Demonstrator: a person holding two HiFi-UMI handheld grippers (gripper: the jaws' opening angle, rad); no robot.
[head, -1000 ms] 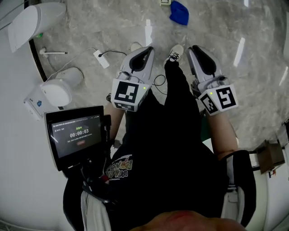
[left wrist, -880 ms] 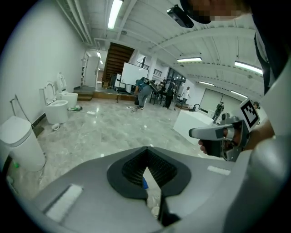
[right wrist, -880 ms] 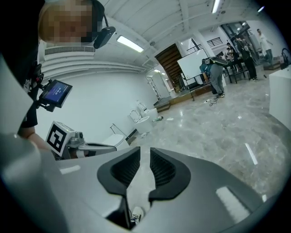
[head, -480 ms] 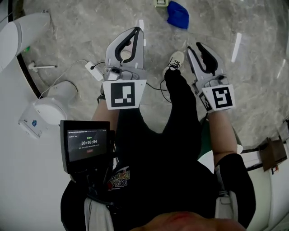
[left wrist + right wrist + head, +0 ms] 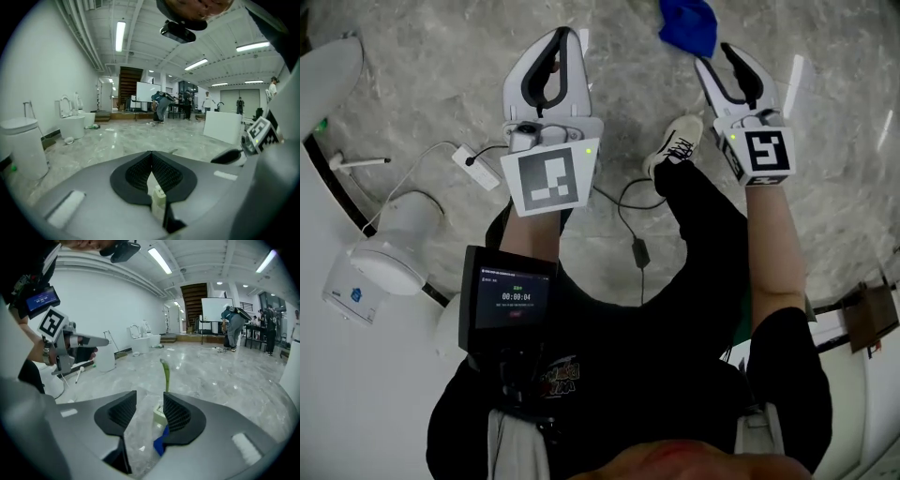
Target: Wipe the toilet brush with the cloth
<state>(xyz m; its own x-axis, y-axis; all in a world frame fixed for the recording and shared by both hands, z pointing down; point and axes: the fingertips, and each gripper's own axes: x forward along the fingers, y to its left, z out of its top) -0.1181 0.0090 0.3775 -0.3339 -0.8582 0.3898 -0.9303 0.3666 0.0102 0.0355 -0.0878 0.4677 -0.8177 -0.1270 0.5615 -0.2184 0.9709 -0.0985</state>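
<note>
The blue cloth (image 5: 689, 23) lies crumpled on the marble floor at the top of the head view, just ahead of my right gripper (image 5: 717, 54). In the right gripper view (image 5: 150, 394) the jaws are opening and nothing is pressed between them. Past them the toilet brush's green handle (image 5: 165, 373) stands upright in its pale holder (image 5: 159, 417), with the cloth (image 5: 160, 444) beside it. My left gripper (image 5: 565, 31) hangs to the left over bare floor, its tips together (image 5: 150, 153). A pale block (image 5: 157, 197) shows through the gap behind those tips.
White toilets (image 5: 394, 248) line the left wall, with a white stick (image 5: 356, 161) and a plug on a cord (image 5: 476, 167) on the floor nearby. The person's shoe (image 5: 675, 145) stands between the grippers. A timer screen (image 5: 511, 300) is at the chest. People stand far across the hall (image 5: 161, 105).
Both grippers have dropped and reached forward toward the floor. The right jaws have spread apart, and the blue cloth now lies right by the right gripper's tips.
</note>
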